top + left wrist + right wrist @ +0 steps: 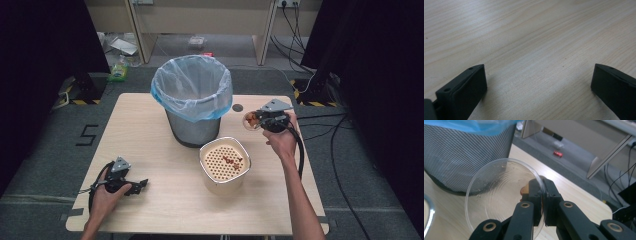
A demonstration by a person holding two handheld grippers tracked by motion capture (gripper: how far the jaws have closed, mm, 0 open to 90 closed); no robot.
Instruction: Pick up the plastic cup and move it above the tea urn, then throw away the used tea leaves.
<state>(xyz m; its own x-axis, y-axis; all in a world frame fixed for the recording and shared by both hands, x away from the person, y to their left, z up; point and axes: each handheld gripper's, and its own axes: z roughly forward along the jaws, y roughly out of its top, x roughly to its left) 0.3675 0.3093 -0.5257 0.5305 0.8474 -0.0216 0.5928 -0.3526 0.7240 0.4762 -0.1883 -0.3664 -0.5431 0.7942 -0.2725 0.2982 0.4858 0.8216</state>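
My right gripper [259, 120] is shut on the rim of a clear round plastic dish [248, 120], held on edge above the table's right side. In the right gripper view its jaws [541, 185] pinch the dish [496, 195], with an orange-brown scrap [524, 190] stuck to it by the pads. A mesh bin [192, 102] lined with a blue bag stands just left of the dish [461, 155]. In front sits a white container [225, 186] with a perforated insert carrying brown scraps [231, 161]. My left gripper [141, 184] rests on the table at the front left, open over bare wood [538, 68].
The light wooden table [150, 125] has a small dark round spot [237, 107] right of the bin. On the floor beyond lie cables [300, 30], a green item [119, 70] and a red object [558, 153]. Black curtains flank both sides.
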